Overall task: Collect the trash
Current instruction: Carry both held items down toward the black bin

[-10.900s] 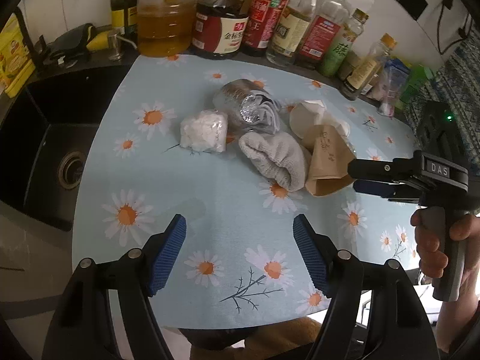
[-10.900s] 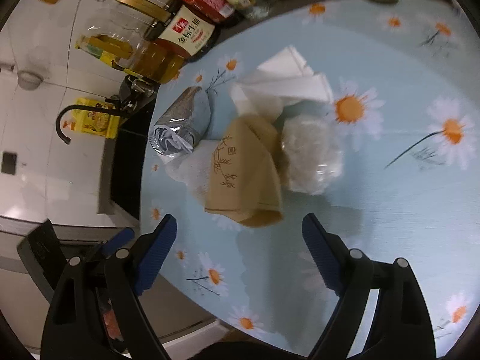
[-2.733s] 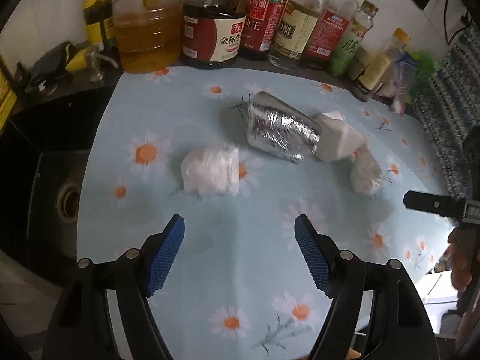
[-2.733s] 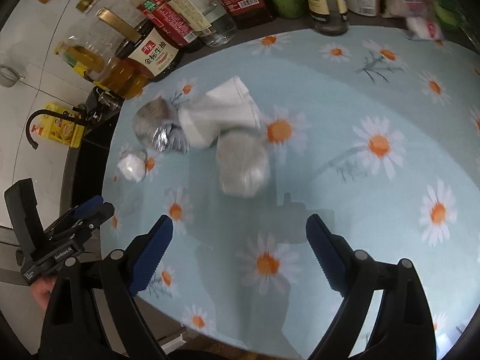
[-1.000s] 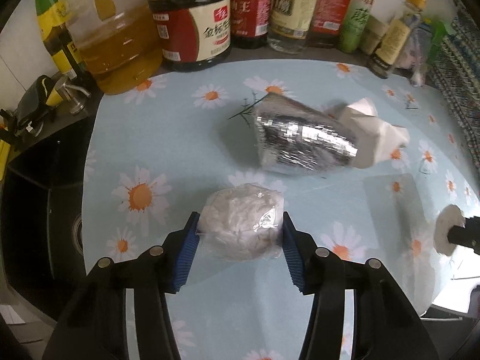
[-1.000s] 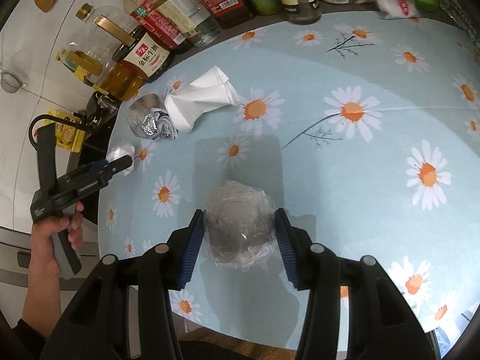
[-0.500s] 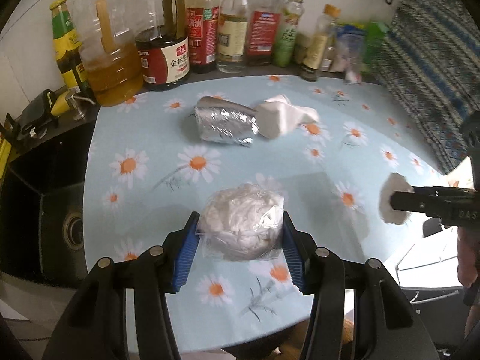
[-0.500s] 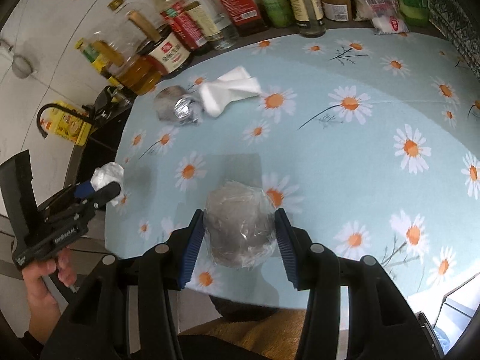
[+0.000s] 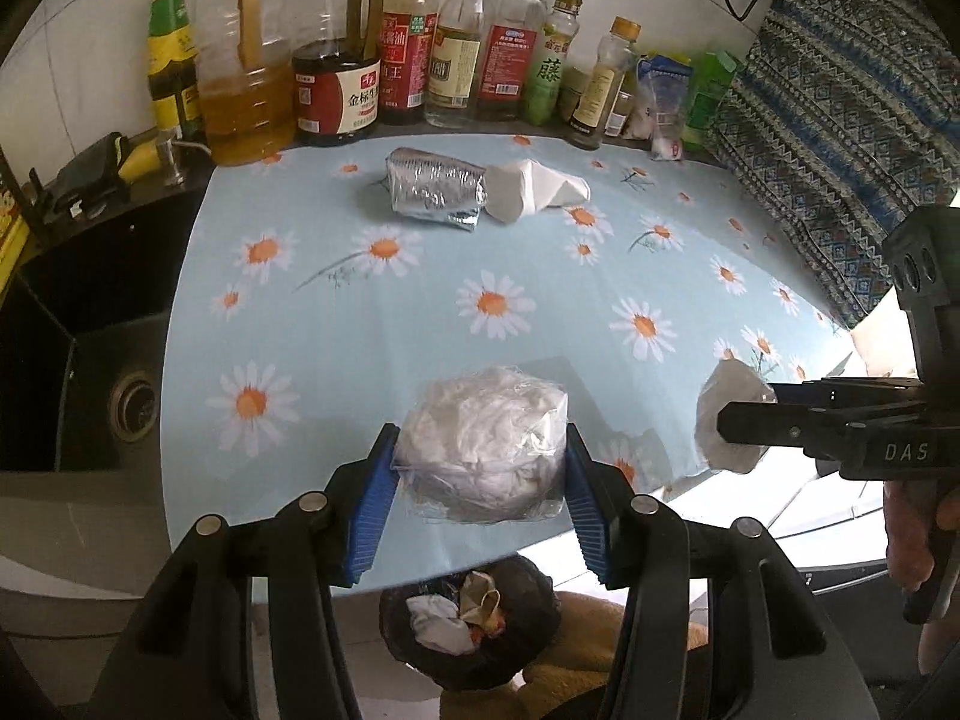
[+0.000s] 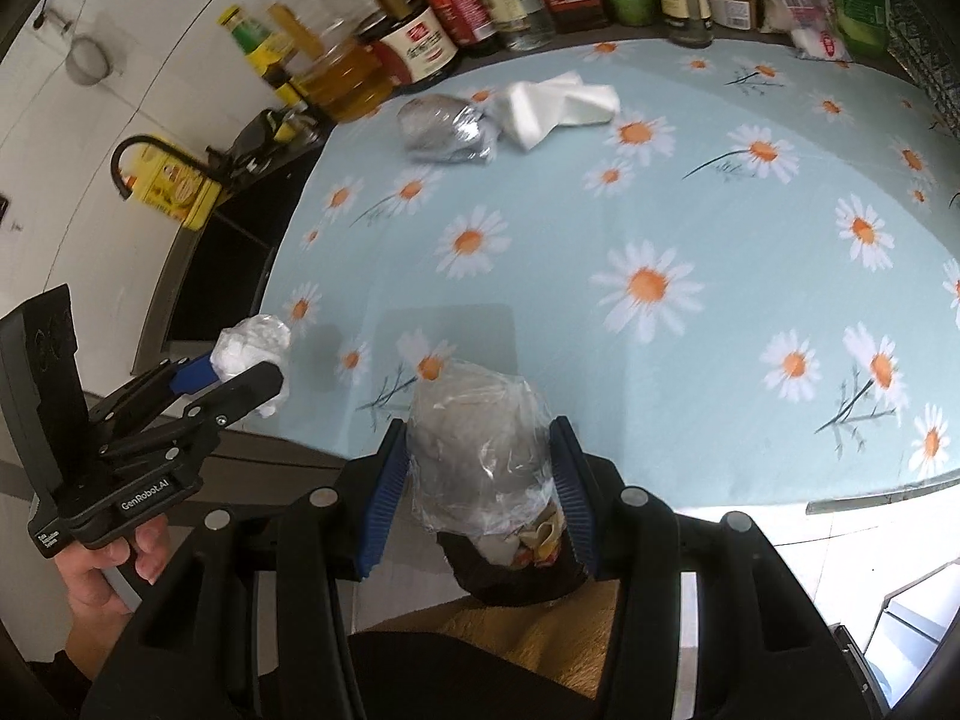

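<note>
Left gripper [image 9: 480, 480] clamped on white wad [image 9: 483, 450], right gripper [image 10: 477, 480] clamped on grey wad [image 10: 480, 426]; both now lifted past counter's [image 9: 336, 324] near edge over bin [image 9: 474, 630]. Release next. Foil bag [image 9: 435, 195], tissue [image 9: 534, 189] remain by back edge.

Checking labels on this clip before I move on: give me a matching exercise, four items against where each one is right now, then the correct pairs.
Items
1. white plastic-wrapped wad
2. grey plastic-wrapped wad
3. foil pouch
4. black trash bin

Places
A. lying on the daisy tablecloth, beside a white paper bag
B. on the floor below the table edge
C. clamped in the left gripper
D. clamped in the right gripper

Pairs: 1-C, 2-D, 3-A, 4-B
</note>
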Demonstrator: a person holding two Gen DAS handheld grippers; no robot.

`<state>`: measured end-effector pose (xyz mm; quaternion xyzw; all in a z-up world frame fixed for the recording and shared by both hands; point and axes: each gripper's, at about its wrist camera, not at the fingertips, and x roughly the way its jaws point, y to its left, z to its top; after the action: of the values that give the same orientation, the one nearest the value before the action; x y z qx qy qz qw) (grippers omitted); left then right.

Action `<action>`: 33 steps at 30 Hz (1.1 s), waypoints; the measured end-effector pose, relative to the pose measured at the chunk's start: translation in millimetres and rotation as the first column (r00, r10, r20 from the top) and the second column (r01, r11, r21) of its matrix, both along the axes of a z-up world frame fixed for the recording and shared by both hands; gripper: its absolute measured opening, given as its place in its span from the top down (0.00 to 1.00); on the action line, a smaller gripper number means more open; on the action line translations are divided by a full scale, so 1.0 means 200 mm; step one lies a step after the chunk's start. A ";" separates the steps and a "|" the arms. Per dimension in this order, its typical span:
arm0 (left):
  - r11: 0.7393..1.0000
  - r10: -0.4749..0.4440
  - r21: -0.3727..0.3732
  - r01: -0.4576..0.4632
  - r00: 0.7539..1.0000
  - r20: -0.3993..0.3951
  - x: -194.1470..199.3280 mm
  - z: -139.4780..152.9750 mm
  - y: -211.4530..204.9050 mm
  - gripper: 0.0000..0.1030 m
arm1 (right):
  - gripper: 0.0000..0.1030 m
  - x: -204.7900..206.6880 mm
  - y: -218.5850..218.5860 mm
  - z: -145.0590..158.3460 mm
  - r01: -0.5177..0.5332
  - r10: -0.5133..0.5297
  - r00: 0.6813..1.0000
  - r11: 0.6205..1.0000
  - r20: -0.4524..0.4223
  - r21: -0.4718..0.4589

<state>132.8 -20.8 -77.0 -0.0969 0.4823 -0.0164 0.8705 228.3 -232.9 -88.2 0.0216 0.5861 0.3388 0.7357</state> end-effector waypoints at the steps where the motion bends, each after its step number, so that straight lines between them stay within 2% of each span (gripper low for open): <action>1: 1.000 0.000 -0.004 0.000 1.000 -0.001 -0.02 -0.01 0.00 0.51 | 0.53 -0.02 0.01 0.00 -0.004 0.004 1.000 1.000 -0.004 0.002; 12: 0.999 0.024 -0.034 -0.023 1.000 0.003 -0.22 -0.10 0.01 0.51 | 0.53 -0.21 0.07 -0.06 -0.028 0.029 0.999 1.000 -0.032 0.002; 18: 0.996 0.052 -0.072 -0.053 0.998 -0.024 -0.35 -0.20 0.02 0.51 | 0.53 -0.30 0.09 -0.13 -0.032 0.031 0.997 0.999 -0.070 -0.008; 27: 0.991 0.054 -0.117 -0.069 0.990 -0.127 -0.51 -0.41 0.01 0.51 | 0.53 -0.40 0.10 -0.28 -0.038 0.030 0.989 0.998 -0.147 -0.055; 33: 0.991 0.039 -0.120 -0.063 0.981 -0.190 -0.55 -0.52 0.00 0.51 | 0.53 -0.46 0.11 -0.39 -0.041 0.025 0.980 0.996 -0.200 -0.075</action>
<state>22.8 -21.6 -180.7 -0.1650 0.5572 -0.0151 0.8137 135.8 -210.0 -166.1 0.0164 0.6698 0.3237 0.6680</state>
